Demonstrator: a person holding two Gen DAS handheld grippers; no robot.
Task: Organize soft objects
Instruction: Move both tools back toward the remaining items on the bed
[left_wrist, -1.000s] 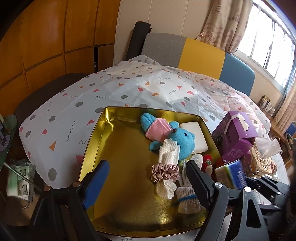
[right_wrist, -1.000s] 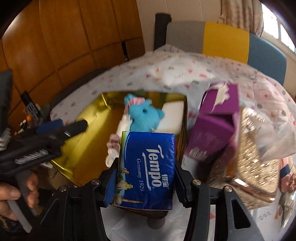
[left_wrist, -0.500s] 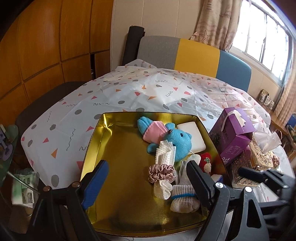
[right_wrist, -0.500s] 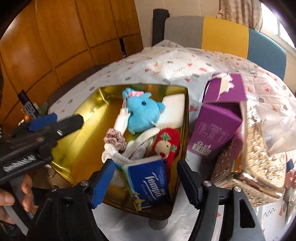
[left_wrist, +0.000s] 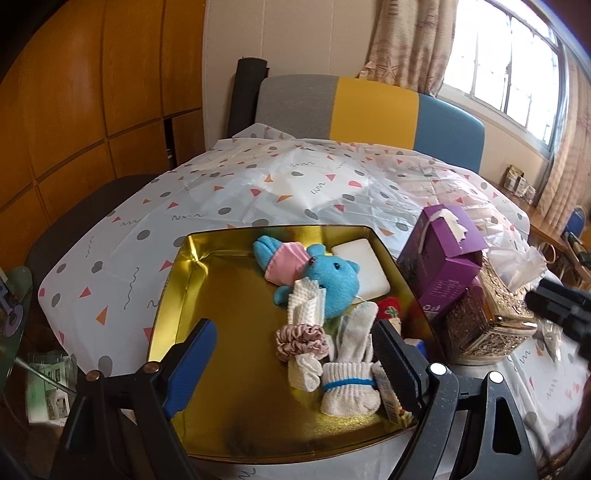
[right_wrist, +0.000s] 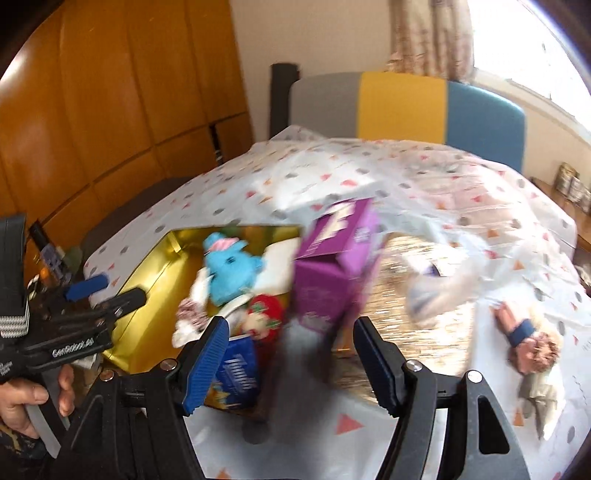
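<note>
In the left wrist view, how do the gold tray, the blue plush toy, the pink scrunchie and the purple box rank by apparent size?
Largest to smallest, as they look:
1. gold tray
2. purple box
3. blue plush toy, close to the box, so that order is unsure
4. pink scrunchie

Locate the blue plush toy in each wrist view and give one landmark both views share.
Left wrist view: the blue plush toy lies near the middle of the picture, at the far right part of the gold tray, against a white pad.
Right wrist view: it shows left of centre, blurred, at the tray's far end.
Shared landmark: the purple box, just right of the toy in both.
</note>
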